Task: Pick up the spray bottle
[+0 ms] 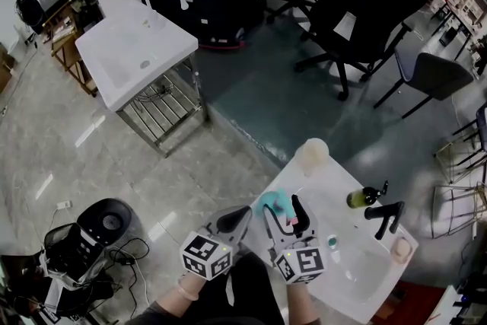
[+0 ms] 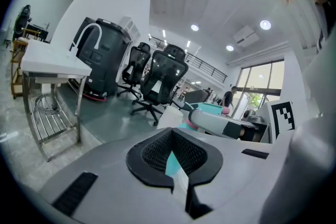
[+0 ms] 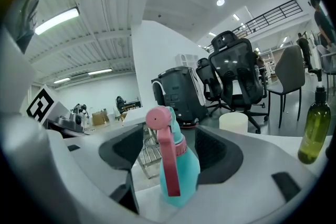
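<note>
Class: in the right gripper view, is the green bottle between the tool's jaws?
No: the spray bottle stands there; the green bottle stands apart at right.

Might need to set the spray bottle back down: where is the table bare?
Bare: the middle of the table, between cup, spray bottle and green bottle; also the near corner. Crowded along the right edge, round the black tap.

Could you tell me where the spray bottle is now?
In the right gripper view, the spray bottle stands between the right gripper's parted jaws, left of the green bottle.
</note>
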The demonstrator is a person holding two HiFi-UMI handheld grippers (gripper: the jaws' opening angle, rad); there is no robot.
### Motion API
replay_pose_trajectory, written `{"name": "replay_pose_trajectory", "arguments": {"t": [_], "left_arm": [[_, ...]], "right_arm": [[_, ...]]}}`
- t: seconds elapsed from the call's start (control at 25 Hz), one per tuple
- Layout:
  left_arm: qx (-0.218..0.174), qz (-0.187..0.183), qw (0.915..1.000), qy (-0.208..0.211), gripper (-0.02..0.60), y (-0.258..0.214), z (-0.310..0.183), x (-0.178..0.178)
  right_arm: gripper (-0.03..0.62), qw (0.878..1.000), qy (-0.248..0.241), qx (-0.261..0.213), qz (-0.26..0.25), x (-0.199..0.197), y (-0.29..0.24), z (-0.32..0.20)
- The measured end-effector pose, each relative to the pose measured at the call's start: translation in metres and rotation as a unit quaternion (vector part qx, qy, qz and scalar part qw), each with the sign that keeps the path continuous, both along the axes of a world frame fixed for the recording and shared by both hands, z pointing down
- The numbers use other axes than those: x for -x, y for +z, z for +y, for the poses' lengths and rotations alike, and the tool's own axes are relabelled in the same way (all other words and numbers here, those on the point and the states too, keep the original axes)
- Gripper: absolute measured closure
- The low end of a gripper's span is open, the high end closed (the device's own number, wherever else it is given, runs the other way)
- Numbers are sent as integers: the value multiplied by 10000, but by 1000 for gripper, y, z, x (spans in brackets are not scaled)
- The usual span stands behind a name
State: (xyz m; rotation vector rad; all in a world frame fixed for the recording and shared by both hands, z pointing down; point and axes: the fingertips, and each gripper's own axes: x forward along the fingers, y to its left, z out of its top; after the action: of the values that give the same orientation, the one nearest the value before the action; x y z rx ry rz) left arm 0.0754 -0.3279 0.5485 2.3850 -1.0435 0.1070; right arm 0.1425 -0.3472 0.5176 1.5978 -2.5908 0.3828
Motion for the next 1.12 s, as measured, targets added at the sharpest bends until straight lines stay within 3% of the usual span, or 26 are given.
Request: {"name": "replay_pose_trajectory", "arguments": {"t": [0.28,0.32,0.36,1.12], "left_arm": [[17,-54,9999,-122,577,1,-2,9],[6,-69,9999,-132,577,1,-1,10],[4,-82,9999,-138,577,1,-1,11],[-21,-101,9997,-220,577,-8,1,24]], "right_arm": [[323,9997,-38,147,189,3,7,-2],[368,9995,6,169,265,2,8,-2],[454,9993,43,175,327,2,8,-3],[459,9989,139,-129,438,3,-14,-9]]}}
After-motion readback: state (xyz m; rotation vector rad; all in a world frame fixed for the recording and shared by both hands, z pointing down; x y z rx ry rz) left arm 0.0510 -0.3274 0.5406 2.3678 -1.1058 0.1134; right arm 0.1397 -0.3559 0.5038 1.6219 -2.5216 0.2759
